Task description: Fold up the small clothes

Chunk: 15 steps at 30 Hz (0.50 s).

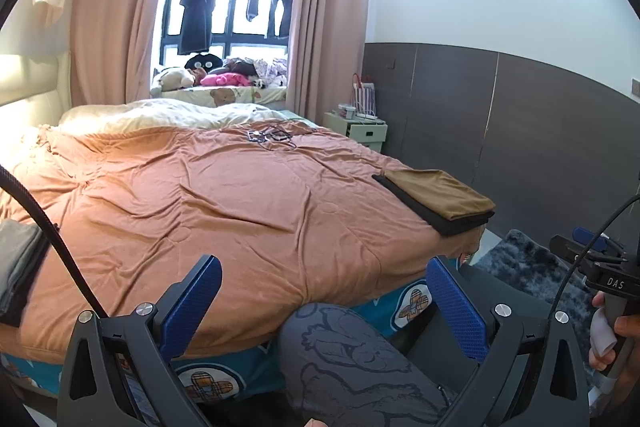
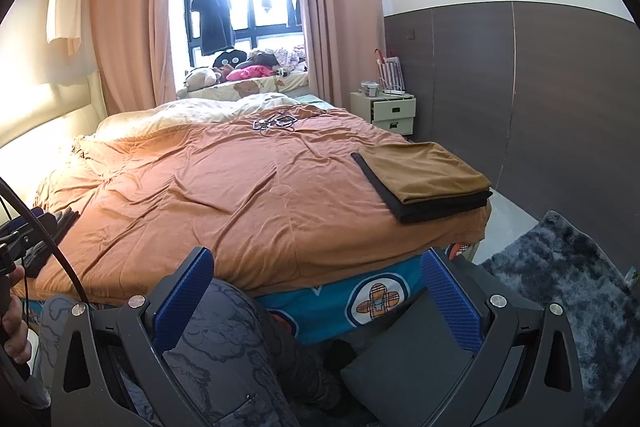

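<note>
Two garments already lie folded in a stack [image 2: 430,179] at about two o'clock on the bed [image 2: 240,195] — tan on top, black under it, squared up near the corner. A grey pile [image 1: 20,263] waits at nine o'clock in the left view, at the bed's left edge; it looks like the unfolded supply, though I can't tell how many pieces it holds. So I'd judge you're between garments: one fold finished, the next not yet picked.

Both claws are empty and spread wide. Your left claw [image 1: 324,303] hangs low off the foot of the bed, over your knee [image 1: 352,347], aimed along the quilt toward the window. Your right claw [image 2: 316,295] sits much the same — just below the mattress edge, level, pointing toward twelve o'clock.

Next you need to swing left to that grey pile, pinch a single layer at its near edge, and drag it to the open middle of the bed, well apart from the stack.
</note>
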{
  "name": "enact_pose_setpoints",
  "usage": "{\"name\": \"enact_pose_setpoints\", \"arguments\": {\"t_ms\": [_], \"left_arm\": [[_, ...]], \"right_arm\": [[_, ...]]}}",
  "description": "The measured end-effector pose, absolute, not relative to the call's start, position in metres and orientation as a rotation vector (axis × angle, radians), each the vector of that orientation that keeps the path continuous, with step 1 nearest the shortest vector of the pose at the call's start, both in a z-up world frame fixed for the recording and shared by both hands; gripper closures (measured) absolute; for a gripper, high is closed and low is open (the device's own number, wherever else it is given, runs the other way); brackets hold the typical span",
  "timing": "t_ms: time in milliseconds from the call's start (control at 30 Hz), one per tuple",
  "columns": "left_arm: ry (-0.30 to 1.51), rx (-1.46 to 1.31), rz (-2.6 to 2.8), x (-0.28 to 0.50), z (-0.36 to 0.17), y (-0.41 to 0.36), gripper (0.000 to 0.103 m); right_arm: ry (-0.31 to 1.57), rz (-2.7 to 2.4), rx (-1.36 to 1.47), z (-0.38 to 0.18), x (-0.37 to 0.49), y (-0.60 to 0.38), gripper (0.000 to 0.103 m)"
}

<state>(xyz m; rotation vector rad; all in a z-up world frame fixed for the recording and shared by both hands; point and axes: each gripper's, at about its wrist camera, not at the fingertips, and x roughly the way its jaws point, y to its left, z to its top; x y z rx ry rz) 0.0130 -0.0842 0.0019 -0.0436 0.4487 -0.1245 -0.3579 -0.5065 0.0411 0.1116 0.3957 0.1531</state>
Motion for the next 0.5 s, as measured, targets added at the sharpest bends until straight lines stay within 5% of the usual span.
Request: {"name": "enact_pose_setpoints", "arguments": {"t_ms": [500], "left_arm": [[0.440,-0.050,-0.117,0.0066,0.0016,-0.0845,0.000]], "right_arm": [[0.393,0.159,0.103,0.0408,-0.3618,-0.5058,0.000]]}}
